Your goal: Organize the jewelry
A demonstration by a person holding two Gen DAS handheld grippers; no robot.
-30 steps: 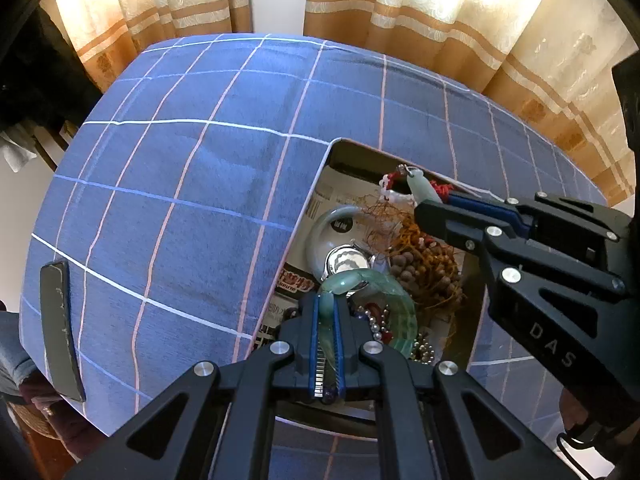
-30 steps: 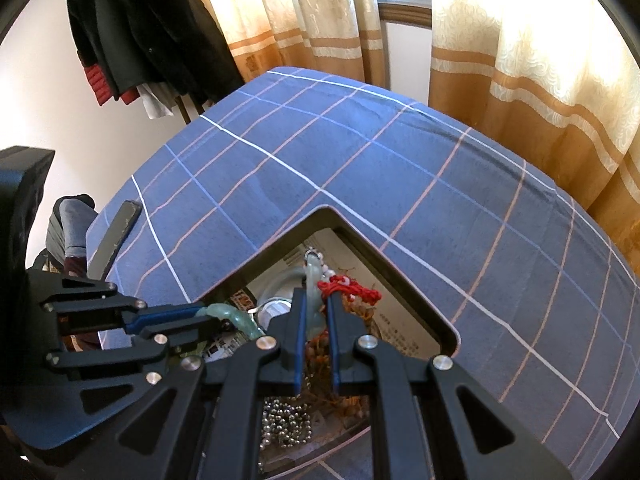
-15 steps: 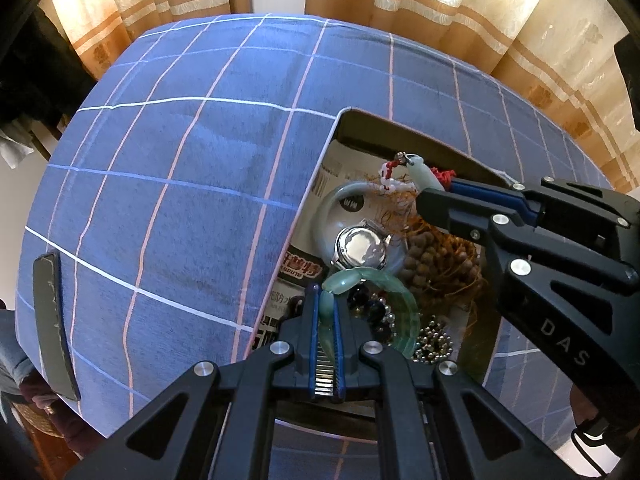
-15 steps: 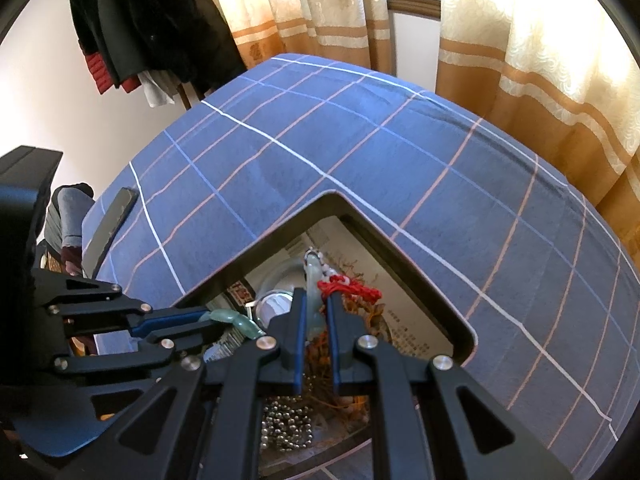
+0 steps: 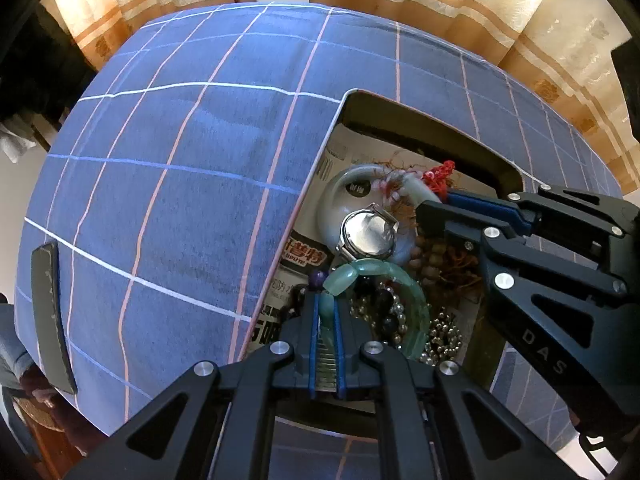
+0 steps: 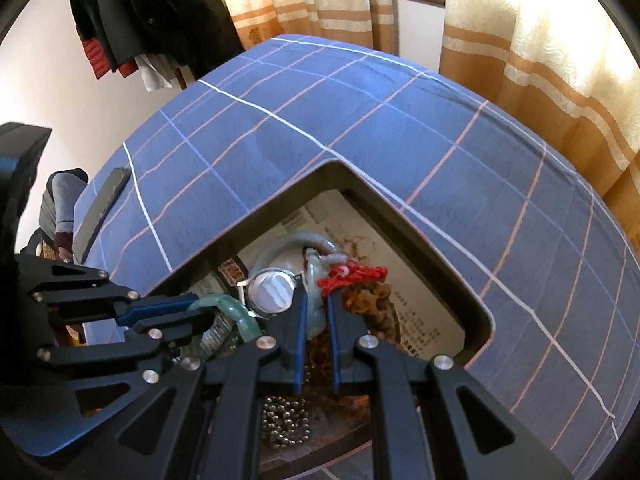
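pinching green bangle: left fingers | pinching pale pendant with red cord: right fingers

two grippers, two bangles, one watch, one box

Sunlit cream-and-tan curtains hang behind; dark coats hang on a white wall.

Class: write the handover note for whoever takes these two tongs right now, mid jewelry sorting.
Left tongs: shut on the green bangle, held over the box.
Right tongs: shut on the pale pendant with red knotted cord.
Still in the box: watch, brown bead strand, silver ball chain, second pale bangle.
Done: both pieces gripped. Nothing lies sorted on the blue cloth yet.
Left: carry both out, place them, then the rest.
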